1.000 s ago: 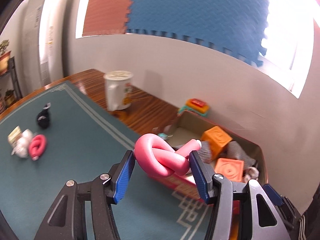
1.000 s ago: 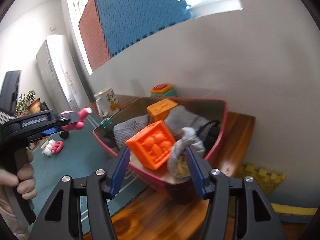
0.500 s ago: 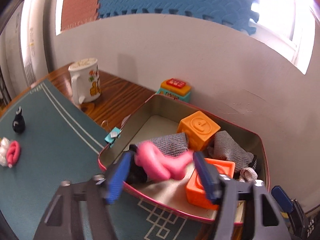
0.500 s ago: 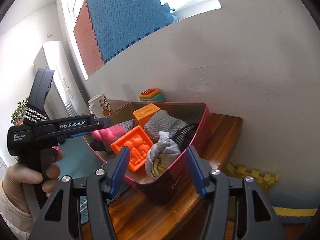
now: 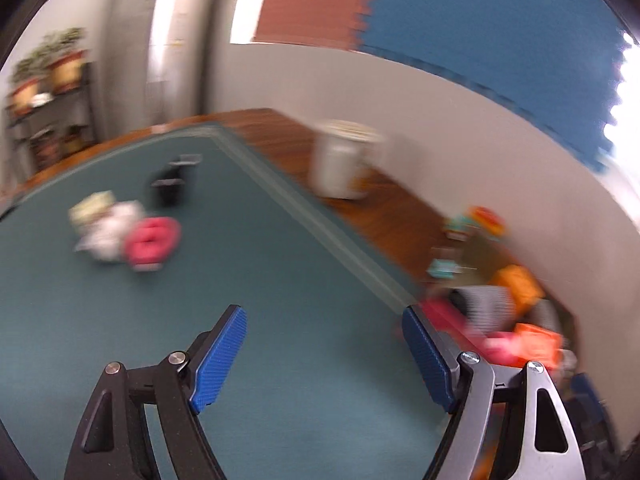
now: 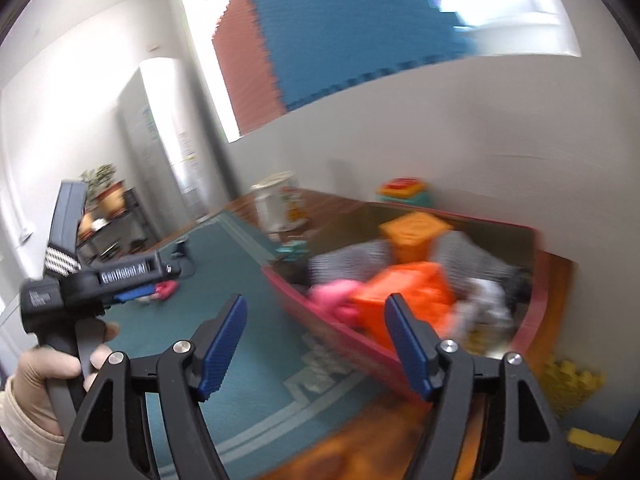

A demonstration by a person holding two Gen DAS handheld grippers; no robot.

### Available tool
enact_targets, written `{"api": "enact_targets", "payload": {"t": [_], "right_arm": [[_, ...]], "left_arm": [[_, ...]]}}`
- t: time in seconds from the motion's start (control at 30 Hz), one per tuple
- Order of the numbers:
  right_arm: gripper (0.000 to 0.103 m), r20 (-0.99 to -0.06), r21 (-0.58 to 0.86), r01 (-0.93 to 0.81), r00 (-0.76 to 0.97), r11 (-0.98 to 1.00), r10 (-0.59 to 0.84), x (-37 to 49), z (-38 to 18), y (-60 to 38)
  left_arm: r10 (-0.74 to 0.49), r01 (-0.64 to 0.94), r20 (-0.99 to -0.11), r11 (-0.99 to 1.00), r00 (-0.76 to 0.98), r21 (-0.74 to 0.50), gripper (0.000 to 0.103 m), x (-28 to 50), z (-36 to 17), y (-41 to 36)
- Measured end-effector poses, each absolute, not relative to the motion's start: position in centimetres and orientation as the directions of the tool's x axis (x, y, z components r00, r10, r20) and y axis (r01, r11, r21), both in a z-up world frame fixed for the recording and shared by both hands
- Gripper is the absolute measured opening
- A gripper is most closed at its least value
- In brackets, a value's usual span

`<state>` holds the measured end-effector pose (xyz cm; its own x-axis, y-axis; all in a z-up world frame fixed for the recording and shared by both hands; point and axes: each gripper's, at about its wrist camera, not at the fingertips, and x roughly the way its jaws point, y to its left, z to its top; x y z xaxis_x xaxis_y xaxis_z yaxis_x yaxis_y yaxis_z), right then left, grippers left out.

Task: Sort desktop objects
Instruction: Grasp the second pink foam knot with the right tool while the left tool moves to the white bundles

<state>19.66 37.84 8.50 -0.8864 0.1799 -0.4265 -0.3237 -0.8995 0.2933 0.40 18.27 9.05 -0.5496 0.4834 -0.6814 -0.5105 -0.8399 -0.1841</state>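
Observation:
My left gripper (image 5: 324, 356) is open and empty above the green desk mat (image 5: 200, 300). The pink knotted toy (image 6: 336, 296) lies in the red-rimmed tin box (image 6: 536, 264), beside orange cubes (image 6: 412, 292) and grey socks. The box also shows blurred at the right of the left wrist view (image 5: 452, 320). A second pink knot (image 5: 152, 240), a white object (image 5: 108, 228) and a black clip (image 5: 172, 184) lie on the mat at the left. My right gripper (image 6: 316, 344) is open and empty in front of the box. The left gripper shows in the right wrist view (image 6: 136, 284).
A white mug (image 5: 340, 164) stands on the wooden desk near the wall. A small colourful toy (image 5: 480, 220) and a teal clip (image 5: 442, 268) sit by the box. Yellow foam pieces (image 6: 572, 384) lie at the right. A plant shelf (image 5: 48, 92) stands at the far left.
My left gripper let go of the pink knotted toy into the box, opened, and swung left and back over the mat. My right gripper shifted slightly left.

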Motion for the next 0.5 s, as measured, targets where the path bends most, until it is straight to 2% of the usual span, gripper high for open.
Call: {"api": "enact_targets", "payload": {"t": [0.17, 0.33, 0.5], "right_arm": [[0.075, -0.429, 0.256, -0.196, -0.901, -0.947, 0.07, 14.4, 10.1, 33.6], [0.075, -0.481, 0.255, -0.091, -0.876, -0.963, -0.045, 8.1, 10.6, 30.1], [0.075, -0.533, 0.256, -0.027, -0.838, -0.966, -0.118, 1.9, 10.7, 27.2]], "left_arm": [[0.328, -0.312, -0.694, -0.937, -0.642, -0.154, 0.082, -3.5, 8.1, 8.9], [0.238, -0.161, -0.703, -0.971, -0.67, -0.176, 0.082, -6.4, 7.1, 1.1], [0.185, -0.09, -0.717, -0.981, -0.672, -0.169, 0.082, -8.3, 6.5, -3.2]]}}
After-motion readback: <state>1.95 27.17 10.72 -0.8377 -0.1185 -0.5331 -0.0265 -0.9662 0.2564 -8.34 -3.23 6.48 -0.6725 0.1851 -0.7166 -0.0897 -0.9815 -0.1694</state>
